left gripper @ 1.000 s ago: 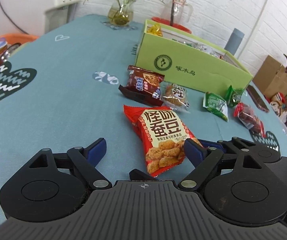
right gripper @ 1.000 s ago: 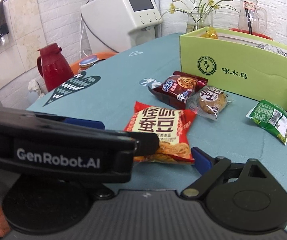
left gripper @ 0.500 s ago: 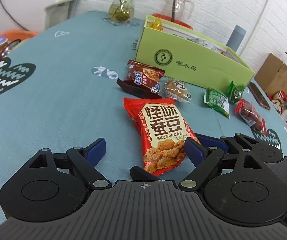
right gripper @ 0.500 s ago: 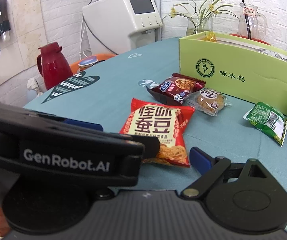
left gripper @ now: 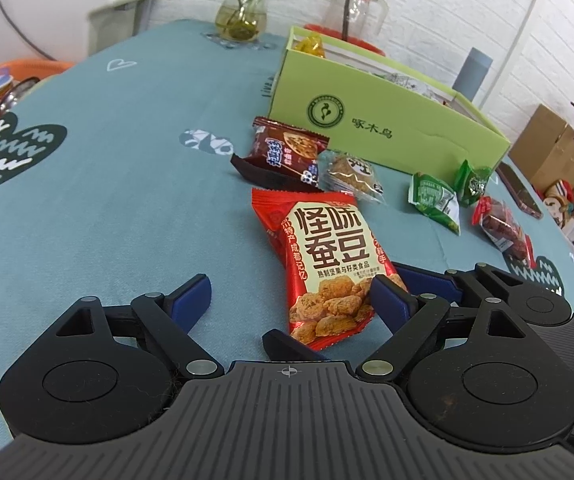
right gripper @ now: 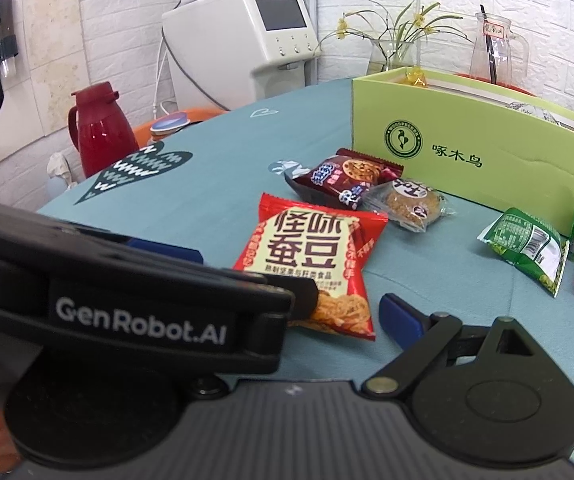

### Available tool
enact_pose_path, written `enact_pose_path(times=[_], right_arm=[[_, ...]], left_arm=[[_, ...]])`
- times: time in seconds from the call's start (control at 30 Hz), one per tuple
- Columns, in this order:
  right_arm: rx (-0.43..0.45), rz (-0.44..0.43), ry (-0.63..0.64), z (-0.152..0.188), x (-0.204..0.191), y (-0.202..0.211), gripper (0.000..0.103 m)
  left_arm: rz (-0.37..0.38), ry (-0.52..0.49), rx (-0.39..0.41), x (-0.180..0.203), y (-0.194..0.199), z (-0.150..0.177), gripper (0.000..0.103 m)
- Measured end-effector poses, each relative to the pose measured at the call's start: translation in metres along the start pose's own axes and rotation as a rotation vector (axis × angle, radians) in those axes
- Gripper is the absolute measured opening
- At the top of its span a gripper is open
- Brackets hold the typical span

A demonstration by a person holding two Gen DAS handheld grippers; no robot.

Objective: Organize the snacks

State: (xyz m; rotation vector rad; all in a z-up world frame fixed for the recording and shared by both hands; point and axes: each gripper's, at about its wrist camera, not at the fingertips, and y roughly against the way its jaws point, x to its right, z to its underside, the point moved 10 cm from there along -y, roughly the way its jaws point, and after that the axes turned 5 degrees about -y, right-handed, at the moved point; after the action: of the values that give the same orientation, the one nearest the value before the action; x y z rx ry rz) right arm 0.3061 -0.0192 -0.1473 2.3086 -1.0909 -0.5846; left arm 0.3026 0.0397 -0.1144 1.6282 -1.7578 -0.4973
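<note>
Left tongs: spread wide, pinching nothing. The red bag lies flat on the teal cloth, its near end between the blue pads, closer to the right-hand pad; contact there cannot be told.

Right tongs: spread wide, nothing pinched; the left tongs' body blocks their left finger. The red bag lies just ahead of them.

Beyond the bag: brown cookie pack, clear-wrapped cake, then the green box. Green packets lie ahead to the right.
</note>
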Motion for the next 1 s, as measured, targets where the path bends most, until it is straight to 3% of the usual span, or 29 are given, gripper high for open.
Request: enact_pose_path(times=[0.2, 0.4, 0.6, 0.73, 0.87, 0.97, 1.0], right_arm=[[-0.015, 0.012, -0.016, -0.001, -0.001, 0.001, 0.093], [0.002, 0.049, -0.097, 0.002, 0.001, 0.013, 0.093], [0.048, 0.082, -0.103, -0.017, 0.0, 0.014, 0.093], [0.049, 0.132, -0.063, -0.031, 0.005, 0.003, 0.093], [0.026, 0.14, -0.072, -0.027, 0.001, -0.007, 0.093], [0.024, 0.081, -0.16, -0.022, -0.002, -0.011, 0.089], [0.01, 0.056, -0.205, -0.017, -0.002, -0.012, 0.081]], left_arm=[[0.075, 0.006, -0.02, -0.008, 0.005, -0.006, 0.075], [0.228, 0.063, -0.018, -0.02, 0.01, -0.031, 0.076], [0.298, 0.029, -0.098, -0.011, -0.009, -0.042, 0.076], [0.316, -0.004, -0.154, -0.005, -0.024, -0.035, 0.075], [0.313, -0.063, -0.144, -0.002, -0.024, -0.033, 0.075], [0.294, -0.096, -0.114, -0.004, -0.024, -0.032, 0.069], [0.283, -0.102, -0.111, -0.005, -0.023, -0.032, 0.062]])
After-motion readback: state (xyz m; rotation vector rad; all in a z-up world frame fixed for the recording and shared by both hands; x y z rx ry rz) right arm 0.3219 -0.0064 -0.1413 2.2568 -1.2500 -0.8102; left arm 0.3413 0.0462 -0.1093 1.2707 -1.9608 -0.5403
